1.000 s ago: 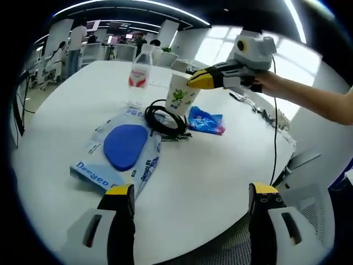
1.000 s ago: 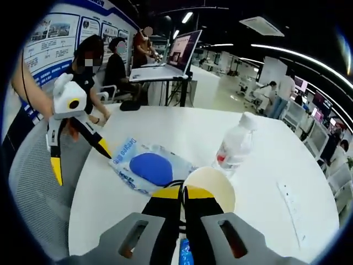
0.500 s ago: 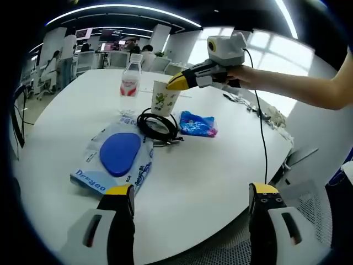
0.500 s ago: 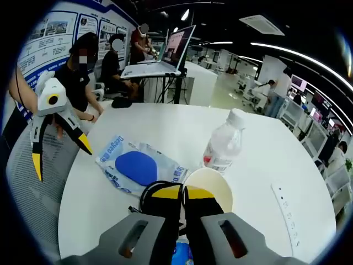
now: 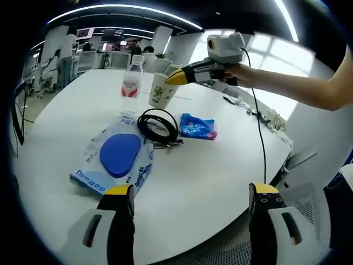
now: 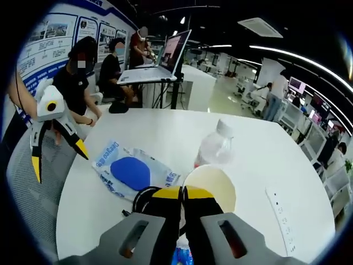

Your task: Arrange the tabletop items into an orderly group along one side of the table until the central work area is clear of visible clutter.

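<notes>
In the left gripper view, the left gripper (image 5: 187,207) sits low at six o'clock, its two yellow-tipped jaws wide apart and holding nothing, level above the near edge of the round white counter (image 5: 198,165). At about nine o'clock from the counter's middle lies a clear plastic packet with a blue oval pad inside (image 5: 118,157), flat, its long axis running from seven o'clock toward one o'clock. Just beside it at one o'clock sits a coiled black cable (image 5: 159,126), its rim touching the packet's far corner. A small crumpled blue wrapper (image 5: 196,127) lies just to the right of the coil. Farther back, at eleven o'clock, a clear plastic water bottle with a red label (image 5: 131,83) stands upright, cap up. Beside it the white paper cup with a green print (image 5: 160,93) is tilted slightly, mouth up toward one o'clock, pinched at its rim by the right gripper (image 5: 175,77), which reaches in from three o'clock on a bare outstretched forearm (image 5: 298,91).

In the right gripper view, the left gripper (image 6: 58,157) hangs at nine o'clock, jaws spread. The right gripper's (image 6: 182,193) jaws press together on the cup's (image 6: 212,185) near rim, the bottle (image 6: 215,149) just behind at twelve o'clock.
</notes>
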### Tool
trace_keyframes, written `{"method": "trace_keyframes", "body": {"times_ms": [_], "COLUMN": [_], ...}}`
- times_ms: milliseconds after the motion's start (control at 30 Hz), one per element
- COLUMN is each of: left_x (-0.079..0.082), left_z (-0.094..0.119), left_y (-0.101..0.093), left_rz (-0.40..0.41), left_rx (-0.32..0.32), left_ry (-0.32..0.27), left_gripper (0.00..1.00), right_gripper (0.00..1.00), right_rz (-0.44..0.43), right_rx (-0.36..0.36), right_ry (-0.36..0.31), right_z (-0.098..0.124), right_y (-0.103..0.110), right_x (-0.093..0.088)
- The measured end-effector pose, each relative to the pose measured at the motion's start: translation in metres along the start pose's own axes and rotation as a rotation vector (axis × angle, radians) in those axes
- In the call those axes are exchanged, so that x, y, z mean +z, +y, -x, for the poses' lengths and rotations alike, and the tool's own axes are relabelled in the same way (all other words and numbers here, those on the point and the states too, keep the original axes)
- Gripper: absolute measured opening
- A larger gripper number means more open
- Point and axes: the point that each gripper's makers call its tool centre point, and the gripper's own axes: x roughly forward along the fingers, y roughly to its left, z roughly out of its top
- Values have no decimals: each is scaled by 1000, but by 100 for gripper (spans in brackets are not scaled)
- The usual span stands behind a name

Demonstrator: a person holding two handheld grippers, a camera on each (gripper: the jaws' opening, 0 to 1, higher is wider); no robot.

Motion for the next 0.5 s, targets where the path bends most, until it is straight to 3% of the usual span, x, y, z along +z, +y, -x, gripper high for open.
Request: {"method": "trace_keyframes", "body": {"times_ms": [500], "left_x": [1], "left_z": [0], "left_y": [2], "left_rz": [11], "left_rx": [5], "left_ry": [-5], "left_gripper": [82], "right_gripper": [0], "right_rz": [6], "right_rx": [-44], "right_ry": [26], "right_z": [-19], "right_y": [-42], "right_x": [-7]}}
